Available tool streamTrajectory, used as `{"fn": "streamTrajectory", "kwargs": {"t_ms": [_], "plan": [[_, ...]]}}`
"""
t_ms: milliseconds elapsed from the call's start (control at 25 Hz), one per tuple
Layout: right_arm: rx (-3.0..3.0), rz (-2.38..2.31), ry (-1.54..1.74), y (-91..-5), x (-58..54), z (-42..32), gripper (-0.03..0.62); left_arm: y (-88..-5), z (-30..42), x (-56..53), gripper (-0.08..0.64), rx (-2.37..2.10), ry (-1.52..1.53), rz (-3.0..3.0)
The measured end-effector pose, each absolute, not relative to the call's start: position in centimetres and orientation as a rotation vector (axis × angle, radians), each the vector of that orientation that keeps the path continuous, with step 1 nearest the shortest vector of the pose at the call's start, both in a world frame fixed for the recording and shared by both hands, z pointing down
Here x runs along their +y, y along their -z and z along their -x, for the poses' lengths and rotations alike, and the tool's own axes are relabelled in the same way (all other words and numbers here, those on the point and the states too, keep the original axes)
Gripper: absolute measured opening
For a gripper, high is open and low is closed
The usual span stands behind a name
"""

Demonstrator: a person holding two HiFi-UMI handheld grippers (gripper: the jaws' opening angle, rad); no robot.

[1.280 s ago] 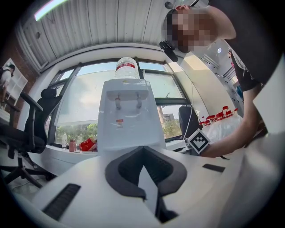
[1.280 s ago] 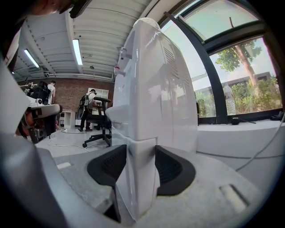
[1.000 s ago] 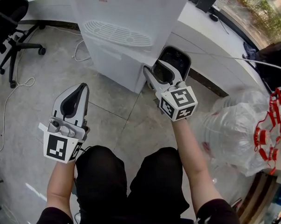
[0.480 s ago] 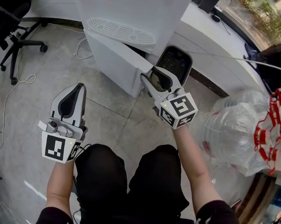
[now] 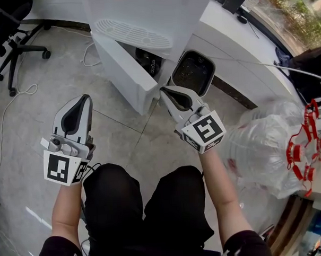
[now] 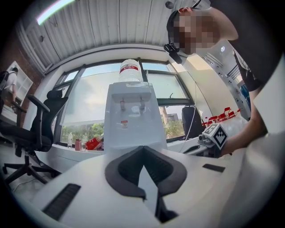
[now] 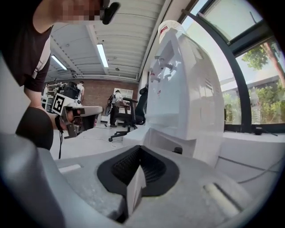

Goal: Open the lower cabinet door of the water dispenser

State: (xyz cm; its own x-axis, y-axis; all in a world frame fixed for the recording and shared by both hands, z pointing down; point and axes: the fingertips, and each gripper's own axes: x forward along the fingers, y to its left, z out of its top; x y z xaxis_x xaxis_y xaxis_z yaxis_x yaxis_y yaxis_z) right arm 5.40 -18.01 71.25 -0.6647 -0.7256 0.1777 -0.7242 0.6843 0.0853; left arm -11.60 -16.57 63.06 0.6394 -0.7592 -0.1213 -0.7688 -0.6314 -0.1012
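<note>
**Jaws pressed together, empty; door ajar: finish the swing**

- **Jaws, right gripper** [image 5: 163,91]: pressed together with nothing between them, as its own view shows. You are not pinching the door. The tip sits just beside the door's free edge.
- **Jaws, left gripper** [image 5: 86,97]: also together and empty, held over the floor [image 5: 52,82] at eight o'clock of the dispenser, well apart from it.
- **Lower cabinet door** [image 5: 121,73]: at twelve o'clock in the head view, at the foot of the water dispenser [image 5: 145,11]. It is hinged on the far left and already swung partway out, with the dark cabinet opening [image 5: 147,59] showing behind it.
- **Neighbour**: a dark bin [image 5: 192,73] stands at one o'clock of your right tip, close by.

**Handling advice**, as a judgement:
- Use the closed right tip as a blunt finger on the inner face of the free edge.
- Sweep it toward nine o'clock along the door's arc, not straight back toward you.
- Keep the push low and gentle so the dispenser does not shift.
- Keep your wrist off the bin.
- Leave the left gripper parked, or bring it up only to steady the dispenser.
</note>
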Motion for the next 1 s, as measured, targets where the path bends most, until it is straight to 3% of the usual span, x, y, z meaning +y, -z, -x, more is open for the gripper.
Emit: {"fn": "streamTrajectory", "kwargs": {"t_ms": [520,1000], "plan": [[-2.577,-1.253,0.094,-71.6,-21.4,-5.4,0.005,-62.2,11.5,-16.0,0.008,1.239,-0.116,2.699],[-2.724,-0.978,0.039,-72.1,-19.9,1.7,0.005,-61.9,13.6,-15.4,0.008,1.321,-0.114,2.649]]}}
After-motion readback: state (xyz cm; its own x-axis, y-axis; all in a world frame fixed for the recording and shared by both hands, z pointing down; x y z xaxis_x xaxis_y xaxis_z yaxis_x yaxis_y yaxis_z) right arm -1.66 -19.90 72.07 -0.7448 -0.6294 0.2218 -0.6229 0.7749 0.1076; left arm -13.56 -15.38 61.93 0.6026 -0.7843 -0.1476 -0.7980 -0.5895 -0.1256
